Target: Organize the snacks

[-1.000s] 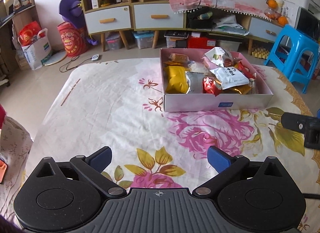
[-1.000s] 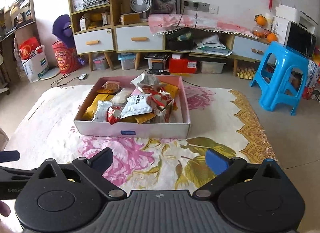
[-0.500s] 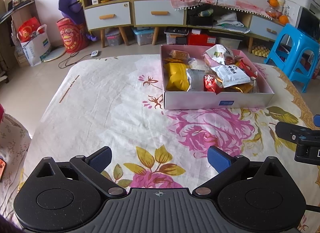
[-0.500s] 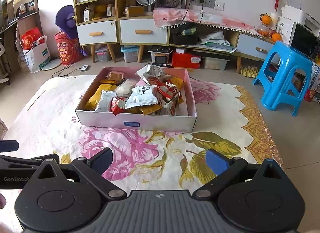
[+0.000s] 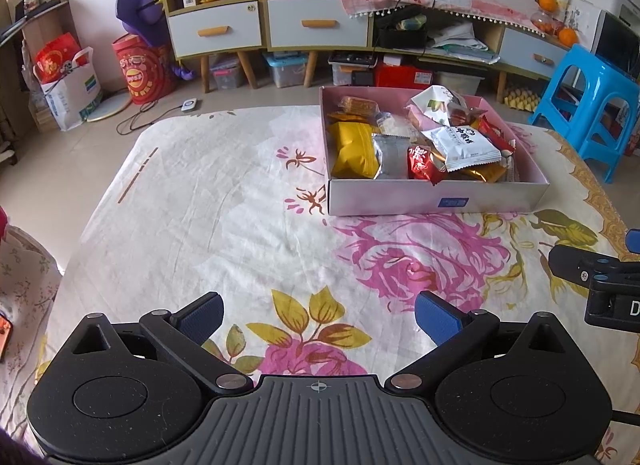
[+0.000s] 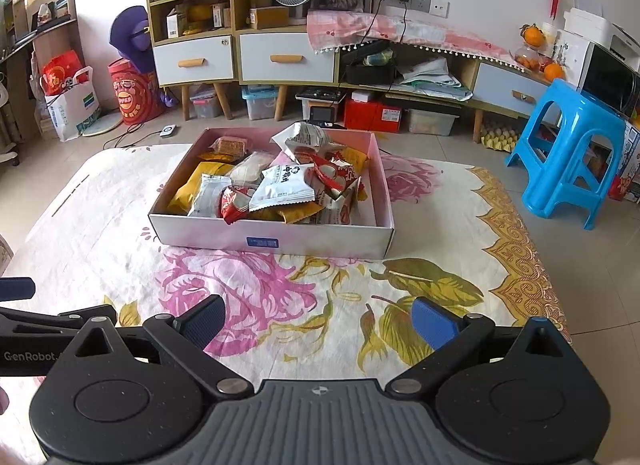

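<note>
Plainly, both grippers hang empty above the flowered cloth [image 5: 208, 205], short of the snacks. The left gripper [image 5: 319, 315] has its blue-padded fingers [image 5: 434, 321] spread wide with nothing between them, and beneath the gap lie only printed yellow leaves and a pink bloom. The right gripper [image 6: 316, 319] is spread just as wide, and it too holds nothing.

The pink box [image 5: 436, 197] sits on the cloth at about one o'clock in the left wrist view and near twelve o'clock in the right wrist view, well apart from both sets of fingers. Inside it the snacks are heaped loosely. A yellow packet [image 5: 352, 145] lies along the box's nine o'clock side, with a silver packet [image 5: 390, 155] just beside it. A red packet [image 5: 424, 159] rests against the near wall, and a white packet [image 5: 466, 145] with dark lettering lies on top of the pile, tilted. Toward the far wall a crumpled white wrapper [image 6: 302, 137] stands up above the rest, though its print is too blurred to read. The box's three o'clock side looks bare of packets.

In the left wrist view part of the right gripper's black frame shows at three o'clock. On the floor beyond the cloth a blue stool [image 6: 568, 153] stands at about two o'clock.
</note>
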`<action>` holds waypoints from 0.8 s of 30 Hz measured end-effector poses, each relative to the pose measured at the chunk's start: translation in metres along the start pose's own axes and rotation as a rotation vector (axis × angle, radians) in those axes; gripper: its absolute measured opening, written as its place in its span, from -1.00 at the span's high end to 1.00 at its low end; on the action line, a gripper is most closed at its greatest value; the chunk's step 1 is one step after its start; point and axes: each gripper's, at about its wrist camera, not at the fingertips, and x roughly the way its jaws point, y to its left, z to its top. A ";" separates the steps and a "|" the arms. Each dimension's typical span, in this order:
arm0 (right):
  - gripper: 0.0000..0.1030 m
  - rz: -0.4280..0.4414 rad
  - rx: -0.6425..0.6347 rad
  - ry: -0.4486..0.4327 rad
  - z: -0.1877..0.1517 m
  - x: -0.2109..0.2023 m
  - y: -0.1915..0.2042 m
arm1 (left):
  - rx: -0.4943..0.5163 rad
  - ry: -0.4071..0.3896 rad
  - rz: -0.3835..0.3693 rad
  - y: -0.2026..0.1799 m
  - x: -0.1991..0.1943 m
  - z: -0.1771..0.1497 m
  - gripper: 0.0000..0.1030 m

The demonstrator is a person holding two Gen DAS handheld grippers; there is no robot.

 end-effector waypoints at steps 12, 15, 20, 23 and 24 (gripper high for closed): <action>-0.79 -0.001 0.000 0.001 0.000 0.000 0.000 | 0.001 0.000 0.000 0.000 0.000 -0.001 -0.99; -0.79 -0.001 0.000 0.003 -0.001 0.001 0.000 | 0.002 -0.001 0.001 0.000 0.000 -0.001 -0.99; -0.79 -0.001 0.000 0.002 -0.001 0.001 0.000 | 0.002 -0.003 0.006 0.000 0.000 -0.001 -0.99; -0.79 -0.002 0.000 0.002 0.000 0.001 0.000 | 0.002 -0.007 0.011 0.001 0.000 -0.001 -0.99; -0.79 -0.002 0.000 0.003 -0.001 0.001 0.000 | 0.001 -0.008 0.015 0.002 0.000 -0.001 -0.99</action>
